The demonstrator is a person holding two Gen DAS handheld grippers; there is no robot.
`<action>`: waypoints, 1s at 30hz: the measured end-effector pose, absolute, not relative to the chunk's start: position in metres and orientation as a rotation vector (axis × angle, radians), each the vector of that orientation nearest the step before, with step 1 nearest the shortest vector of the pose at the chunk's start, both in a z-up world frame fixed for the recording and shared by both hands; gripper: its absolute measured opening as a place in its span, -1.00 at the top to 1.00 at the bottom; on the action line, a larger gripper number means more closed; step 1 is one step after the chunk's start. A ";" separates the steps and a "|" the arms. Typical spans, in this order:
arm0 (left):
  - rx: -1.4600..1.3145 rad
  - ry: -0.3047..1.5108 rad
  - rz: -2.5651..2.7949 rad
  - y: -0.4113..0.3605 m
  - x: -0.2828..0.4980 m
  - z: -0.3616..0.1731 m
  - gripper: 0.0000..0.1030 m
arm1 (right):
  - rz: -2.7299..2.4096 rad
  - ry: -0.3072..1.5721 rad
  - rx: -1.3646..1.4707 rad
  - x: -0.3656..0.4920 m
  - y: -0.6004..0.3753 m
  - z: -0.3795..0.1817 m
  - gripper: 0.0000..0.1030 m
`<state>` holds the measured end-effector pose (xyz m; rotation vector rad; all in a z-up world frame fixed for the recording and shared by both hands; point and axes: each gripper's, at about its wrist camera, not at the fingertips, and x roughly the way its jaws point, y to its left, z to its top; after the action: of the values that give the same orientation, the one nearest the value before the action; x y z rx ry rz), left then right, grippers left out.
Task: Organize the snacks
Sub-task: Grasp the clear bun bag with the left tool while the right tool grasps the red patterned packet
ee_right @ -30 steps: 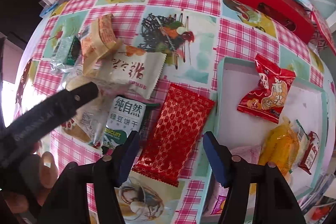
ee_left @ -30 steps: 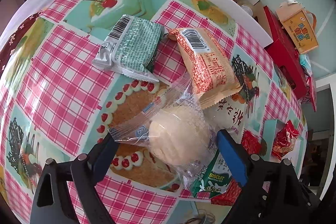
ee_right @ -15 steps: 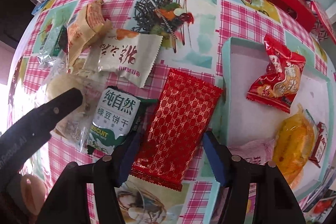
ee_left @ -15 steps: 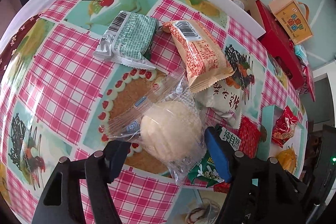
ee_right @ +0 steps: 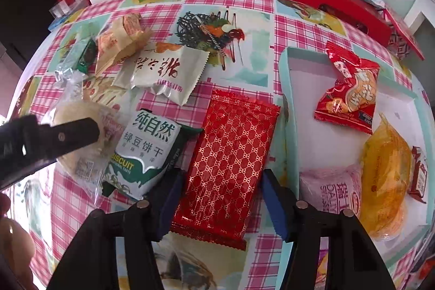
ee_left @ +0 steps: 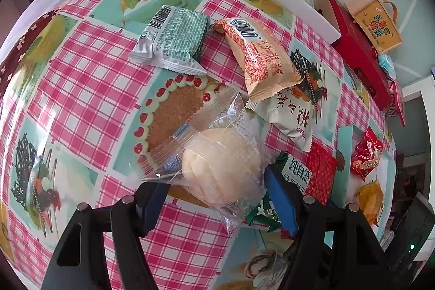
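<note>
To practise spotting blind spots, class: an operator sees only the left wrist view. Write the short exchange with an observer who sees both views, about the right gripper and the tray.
Operator: Where is the right gripper?
Observer: It straddles the red patterned packet; its jaws have just been closing, pads not yet pressing.
Operator: What else is in the tray?
Observer: A pink packet lies beside the yellow packet.
Operator: Anything further right?
Observer: A small dark-red packet touches the yellow one.
</note>
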<state>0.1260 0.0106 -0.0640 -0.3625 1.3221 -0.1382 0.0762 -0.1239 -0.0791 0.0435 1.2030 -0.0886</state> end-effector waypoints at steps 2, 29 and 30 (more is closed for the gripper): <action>-0.367 1.325 -0.139 0.010 0.124 -0.065 -0.39 | -0.083 1.183 0.042 0.066 -0.124 -0.079 -0.08; -0.356 1.297 -0.100 0.002 0.126 -0.052 -0.10 | -0.013 1.049 0.168 0.034 -0.169 -0.041 0.05; -0.355 1.295 -0.100 0.002 0.125 -0.051 -0.09 | -0.014 1.047 0.168 0.031 -0.169 -0.040 0.05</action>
<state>0.1253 0.0023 -0.0512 -0.3549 1.2946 -0.0998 0.0308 -0.1693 -0.0402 0.1677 1.0465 -0.0144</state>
